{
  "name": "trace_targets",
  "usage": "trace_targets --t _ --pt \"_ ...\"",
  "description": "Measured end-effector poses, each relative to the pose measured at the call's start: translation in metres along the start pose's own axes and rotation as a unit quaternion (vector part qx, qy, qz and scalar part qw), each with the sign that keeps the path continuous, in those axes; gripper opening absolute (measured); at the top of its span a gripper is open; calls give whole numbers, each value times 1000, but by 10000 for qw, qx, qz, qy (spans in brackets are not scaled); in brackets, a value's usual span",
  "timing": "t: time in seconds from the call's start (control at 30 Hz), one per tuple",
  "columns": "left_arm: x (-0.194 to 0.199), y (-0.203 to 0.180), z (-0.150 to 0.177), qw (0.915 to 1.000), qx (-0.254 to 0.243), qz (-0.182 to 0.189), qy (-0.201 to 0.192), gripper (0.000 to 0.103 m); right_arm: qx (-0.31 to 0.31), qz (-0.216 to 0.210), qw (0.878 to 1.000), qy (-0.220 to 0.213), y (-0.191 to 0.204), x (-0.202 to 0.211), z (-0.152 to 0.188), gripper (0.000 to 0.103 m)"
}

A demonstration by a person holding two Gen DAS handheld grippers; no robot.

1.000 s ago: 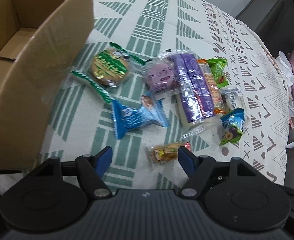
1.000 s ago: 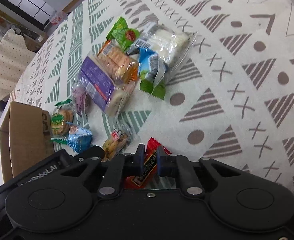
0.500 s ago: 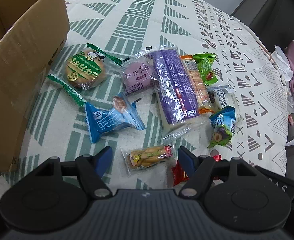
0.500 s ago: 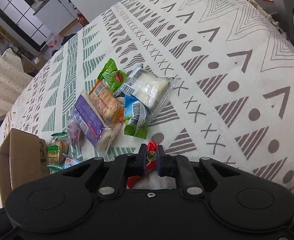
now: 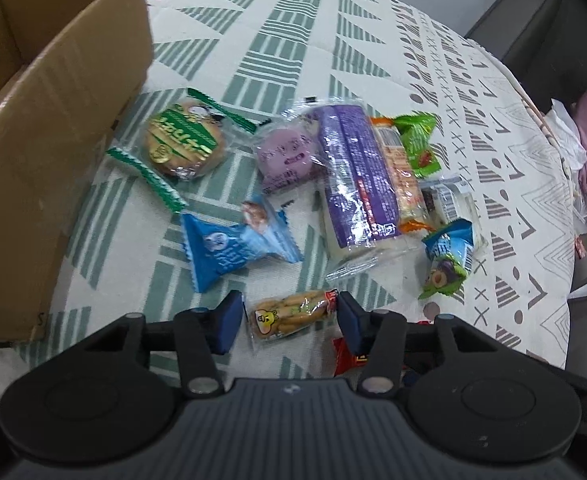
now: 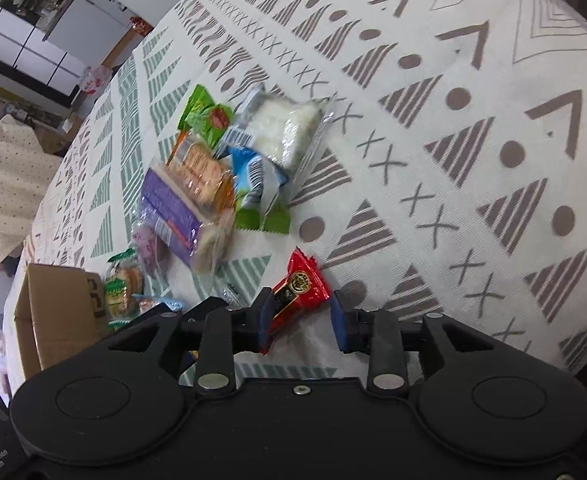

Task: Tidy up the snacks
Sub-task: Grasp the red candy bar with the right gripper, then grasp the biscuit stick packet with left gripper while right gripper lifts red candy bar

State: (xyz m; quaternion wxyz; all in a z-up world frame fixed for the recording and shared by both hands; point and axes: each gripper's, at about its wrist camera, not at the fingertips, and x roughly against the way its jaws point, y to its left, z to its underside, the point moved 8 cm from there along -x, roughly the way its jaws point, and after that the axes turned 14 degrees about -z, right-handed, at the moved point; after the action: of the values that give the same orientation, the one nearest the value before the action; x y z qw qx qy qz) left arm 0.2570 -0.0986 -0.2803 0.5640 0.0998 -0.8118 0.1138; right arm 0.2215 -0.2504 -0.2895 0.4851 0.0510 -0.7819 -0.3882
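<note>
Left gripper: fingers just closing around cracker packet, not yet pressing it. Packet lies on worktop, long axis across gap. Box to left. Right gripper: fingers just opening, red packet released, leaning on one finger.

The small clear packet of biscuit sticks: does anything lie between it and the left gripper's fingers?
Nothing visible. The biscuit-stick packet lies on the tablecloth between the left gripper's jaws, which have just been closing.
</note>
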Motion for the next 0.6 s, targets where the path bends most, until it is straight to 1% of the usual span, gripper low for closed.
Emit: trace_targets --t 0.17,0.27,0.43,0.5,0.53,0.57,0.6 --pt "6 12 -3 9999 110 -43 -48 50 -201 -60 9997 129 -1 -10 3 39" --pt "7 17 -3 9999 147 -35 -20 50 -70 -26 9999 129 4 -12 3 45" --pt "15 24 -4 9998 160 -54 -97 50 171 149 9997 95 9 -19 4 45" --pt "19 28 -4 9997 164 -73 -134 50 274 230 9993 85 11 -21 4 35" --pt "20 29 -5 9997 170 -81 -150 50 314 218 9992 64 11 -21 4 27" --pt "23 31 -6 9997 180 -84 -171 50 326 177 9993 70 11 -20 4 24" --pt "26 34 -7 9996 192 -87 -198 50 324 158 9993 82 11 -20 4 23"
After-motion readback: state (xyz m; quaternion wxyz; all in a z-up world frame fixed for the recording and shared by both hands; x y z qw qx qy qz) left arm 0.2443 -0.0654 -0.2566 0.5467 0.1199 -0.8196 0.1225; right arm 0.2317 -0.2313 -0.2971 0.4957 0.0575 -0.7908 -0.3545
